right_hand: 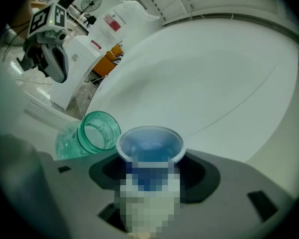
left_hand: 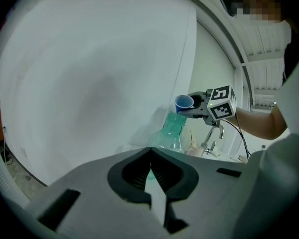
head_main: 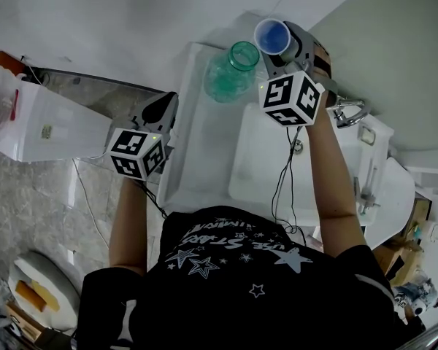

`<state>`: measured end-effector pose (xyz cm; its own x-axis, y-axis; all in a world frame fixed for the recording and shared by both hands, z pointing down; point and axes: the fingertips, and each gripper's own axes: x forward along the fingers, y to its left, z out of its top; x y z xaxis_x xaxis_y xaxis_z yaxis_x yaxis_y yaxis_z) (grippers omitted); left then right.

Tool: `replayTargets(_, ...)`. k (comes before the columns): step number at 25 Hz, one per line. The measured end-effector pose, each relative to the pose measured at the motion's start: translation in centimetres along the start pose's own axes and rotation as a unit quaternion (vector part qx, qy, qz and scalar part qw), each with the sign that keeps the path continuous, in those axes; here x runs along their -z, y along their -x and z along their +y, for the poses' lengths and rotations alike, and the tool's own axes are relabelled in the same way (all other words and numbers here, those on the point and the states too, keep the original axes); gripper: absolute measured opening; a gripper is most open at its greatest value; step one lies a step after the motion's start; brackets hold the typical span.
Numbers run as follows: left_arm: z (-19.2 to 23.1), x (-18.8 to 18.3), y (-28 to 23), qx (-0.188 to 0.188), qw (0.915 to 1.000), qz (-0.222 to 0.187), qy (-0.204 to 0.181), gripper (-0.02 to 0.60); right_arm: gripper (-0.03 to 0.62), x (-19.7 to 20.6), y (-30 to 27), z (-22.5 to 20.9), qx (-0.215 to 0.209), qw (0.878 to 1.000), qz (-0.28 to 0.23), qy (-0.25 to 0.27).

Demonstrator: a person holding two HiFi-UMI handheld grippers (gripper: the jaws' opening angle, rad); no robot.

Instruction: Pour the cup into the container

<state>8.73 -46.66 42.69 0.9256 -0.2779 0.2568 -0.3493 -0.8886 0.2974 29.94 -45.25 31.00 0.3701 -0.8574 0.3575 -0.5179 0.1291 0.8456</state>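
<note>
My right gripper (head_main: pixel 277 46) is shut on a small white cup (head_main: pixel 272 36) with a blue inside, held upright at the far end of the counter. In the right gripper view the cup (right_hand: pixel 150 146) sits between the jaws, its lower part hidden by a mosaic patch. A clear green container (head_main: pixel 230 71) with an open mouth stands just left of the cup, and the right gripper view also shows the container (right_hand: pixel 92 133). My left gripper (head_main: pixel 163 108) hangs off the counter's left edge, well short of the container, its jaws shut on nothing (left_hand: pixel 150 171).
A white sink basin (head_main: pixel 263 159) lies below the right arm, with a chrome faucet (head_main: pixel 348 111) to its right. A white cabinet (head_main: pixel 44 126) stands at the far left on the floor. A plain white wall rises behind the counter.
</note>
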Motion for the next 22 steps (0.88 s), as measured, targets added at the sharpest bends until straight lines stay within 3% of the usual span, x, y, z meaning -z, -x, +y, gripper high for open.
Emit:
replayTargets(7, 0.3, 0.1, 0.0, 0.003, 1.0, 0.0, 0.004, 0.012, 0.278, -0.6, 0.1, 1.0, 0.014, 0.997, 0.004, 0.074)
replayTargets(13, 0.0, 0.0, -0.2, 0.005, 1.0, -0.003, 0.006, 0.012, 0.279, -0.2, 0.4, 1.3, 0.019, 0.995, 0.009, 0.094)
replayTargets(22, -0.6, 0.3, 0.1, 0.007, 1.0, -0.002, 0.004, 0.012, 0.279, 0.0, 0.3, 1.1, 0.047, 0.985, 0.021, 0.164)
